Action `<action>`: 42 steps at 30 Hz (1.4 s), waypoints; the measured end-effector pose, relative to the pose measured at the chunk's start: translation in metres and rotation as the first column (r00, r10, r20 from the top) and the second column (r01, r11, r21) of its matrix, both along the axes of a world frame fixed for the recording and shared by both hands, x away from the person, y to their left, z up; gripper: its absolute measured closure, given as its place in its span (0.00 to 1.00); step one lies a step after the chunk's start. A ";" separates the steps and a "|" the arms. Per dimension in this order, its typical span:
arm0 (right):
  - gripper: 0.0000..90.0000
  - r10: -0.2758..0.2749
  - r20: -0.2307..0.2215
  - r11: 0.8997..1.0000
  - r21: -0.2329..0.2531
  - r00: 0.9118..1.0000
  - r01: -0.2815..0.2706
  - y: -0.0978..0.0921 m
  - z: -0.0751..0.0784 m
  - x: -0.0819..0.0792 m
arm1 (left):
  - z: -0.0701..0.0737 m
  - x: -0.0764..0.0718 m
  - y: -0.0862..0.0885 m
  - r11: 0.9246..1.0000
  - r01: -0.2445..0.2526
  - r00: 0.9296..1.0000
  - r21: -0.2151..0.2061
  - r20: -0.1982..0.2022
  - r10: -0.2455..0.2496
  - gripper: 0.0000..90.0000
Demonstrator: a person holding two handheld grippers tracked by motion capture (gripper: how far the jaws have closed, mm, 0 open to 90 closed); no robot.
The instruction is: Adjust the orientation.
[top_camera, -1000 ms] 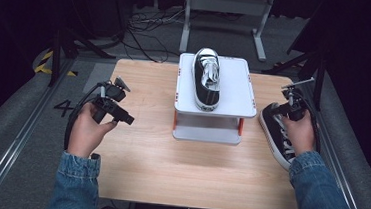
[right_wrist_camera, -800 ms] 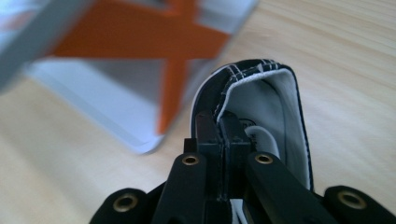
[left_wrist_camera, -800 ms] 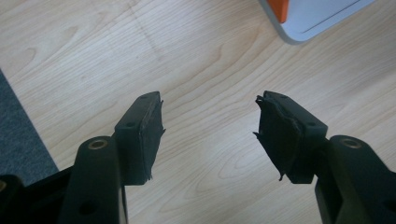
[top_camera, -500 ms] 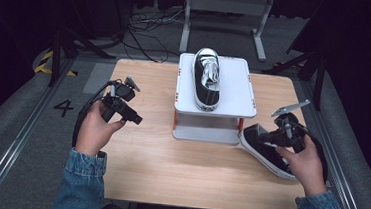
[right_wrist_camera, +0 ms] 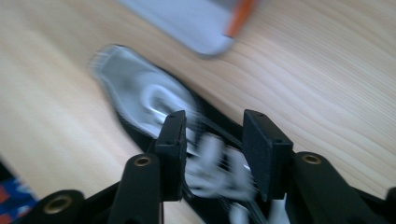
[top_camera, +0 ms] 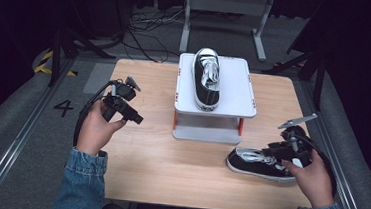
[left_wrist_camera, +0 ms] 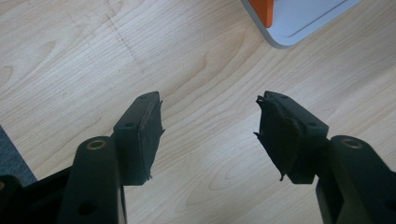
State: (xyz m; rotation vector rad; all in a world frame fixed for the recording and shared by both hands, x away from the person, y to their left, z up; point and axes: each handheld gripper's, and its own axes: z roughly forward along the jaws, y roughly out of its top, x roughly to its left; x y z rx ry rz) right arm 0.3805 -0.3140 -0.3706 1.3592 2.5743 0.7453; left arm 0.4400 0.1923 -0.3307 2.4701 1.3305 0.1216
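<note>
One black sneaker with white laces [top_camera: 207, 78] stands on the white raised platform [top_camera: 235, 88] at the table's middle back. A second black sneaker [top_camera: 256, 164] lies on the wooden table [top_camera: 148, 172] in front of the platform's right corner, toe pointing left. My right gripper [top_camera: 282, 151] grips it near the heel end. In the right gripper view the jaws [right_wrist_camera: 212, 144] clamp the laced upper, with the white toe cap [right_wrist_camera: 135, 91] beyond, all blurred. My left gripper [top_camera: 135, 116] hovers left of the platform, open over bare wood [left_wrist_camera: 210, 126].
The platform has orange legs and a grey base; one corner shows in the left gripper view [left_wrist_camera: 299, 18] and one in the right gripper view [right_wrist_camera: 187, 18]. Dark floor, cables and metal frames surround the table. A yellow-black marker [top_camera: 44, 61] lies far left.
My right gripper has pulled the second sneaker from the table's right edge in toward the front, turning its toe to the left. My left gripper has drifted slightly right, toward the platform.
</note>
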 end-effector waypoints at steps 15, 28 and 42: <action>0.63 -0.095 -0.120 0.979 -0.192 0.988 0.071 -0.030 -0.025 -0.004 | -0.002 0.007 -0.007 1.000 0.020 1.000 -0.001 -0.013 -0.020 0.44; 1.00 -0.058 -0.027 0.955 -0.294 0.998 0.048 -0.017 -0.004 0.003 | -0.003 0.003 0.001 1.000 -0.008 1.000 -0.019 -0.015 0.008 0.45; 0.75 -0.044 0.112 0.965 -0.252 0.993 0.071 0.002 -0.012 0.065 | -0.005 0.005 0.004 1.000 -0.005 1.000 -0.015 -0.017 0.005 0.45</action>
